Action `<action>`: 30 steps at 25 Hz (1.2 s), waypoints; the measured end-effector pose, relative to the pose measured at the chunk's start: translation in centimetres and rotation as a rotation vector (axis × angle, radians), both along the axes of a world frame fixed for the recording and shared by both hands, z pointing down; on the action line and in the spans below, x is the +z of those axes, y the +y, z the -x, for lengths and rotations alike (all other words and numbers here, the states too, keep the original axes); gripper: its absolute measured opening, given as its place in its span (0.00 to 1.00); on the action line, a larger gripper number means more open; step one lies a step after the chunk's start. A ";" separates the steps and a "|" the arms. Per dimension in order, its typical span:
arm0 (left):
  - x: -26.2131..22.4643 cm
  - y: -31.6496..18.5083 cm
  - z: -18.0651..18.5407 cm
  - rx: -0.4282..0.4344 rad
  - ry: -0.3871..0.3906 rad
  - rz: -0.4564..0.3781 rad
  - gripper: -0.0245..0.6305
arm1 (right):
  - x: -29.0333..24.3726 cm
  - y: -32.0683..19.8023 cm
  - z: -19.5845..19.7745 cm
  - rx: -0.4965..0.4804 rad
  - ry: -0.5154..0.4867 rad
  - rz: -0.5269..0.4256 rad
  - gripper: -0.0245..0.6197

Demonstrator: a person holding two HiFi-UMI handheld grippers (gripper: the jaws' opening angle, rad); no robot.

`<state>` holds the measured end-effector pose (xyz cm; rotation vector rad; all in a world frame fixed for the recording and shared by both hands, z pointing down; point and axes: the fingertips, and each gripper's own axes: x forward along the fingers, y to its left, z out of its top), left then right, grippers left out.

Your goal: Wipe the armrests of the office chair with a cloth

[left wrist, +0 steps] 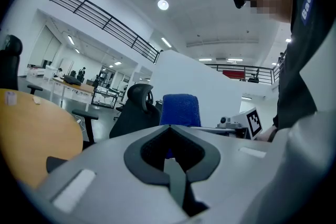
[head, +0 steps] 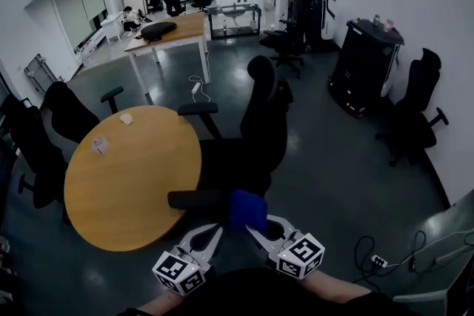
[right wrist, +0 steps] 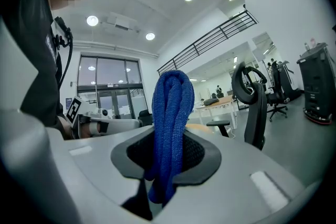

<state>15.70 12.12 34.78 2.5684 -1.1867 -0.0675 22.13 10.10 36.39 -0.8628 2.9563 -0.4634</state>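
Right gripper (right wrist: 167, 162) clamped on the blue cloth (right wrist: 171, 113), left gripper (left wrist: 169, 131) alongside closed and empty, near armrest (head: 194, 198) of the office chair (head: 263, 122) just ahead, far armrest (head: 198, 109) beyond, neither touched yet, so I'd say all the wiping is left.

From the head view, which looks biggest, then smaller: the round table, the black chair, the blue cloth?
1. round table
2. black chair, close behind
3. blue cloth, smallest though nearest the camera

Near armrest (head: 194, 199) end behind cloth (head: 248, 209), forearms (head: 337, 283) cut off (bottom edge)
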 end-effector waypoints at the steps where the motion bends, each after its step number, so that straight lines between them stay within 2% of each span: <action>1: 0.1 0.2 -0.2 0.000 0.001 0.004 0.06 | 0.0 0.3 0.1 -0.009 0.001 -0.003 0.18; 5: -0.2 0.6 -0.5 0.006 -0.020 0.008 0.06 | 0.0 1.1 0.4 -0.042 0.013 -0.032 0.18; 20: 0.6 1.4 -1.0 0.046 -0.025 0.004 0.06 | 0.8 2.2 2.0 -0.092 0.046 -0.027 0.18; 30: 0.9 1.6 -0.5 0.037 -0.022 0.008 0.06 | 1.3 2.6 2.6 -0.107 0.056 -0.019 0.18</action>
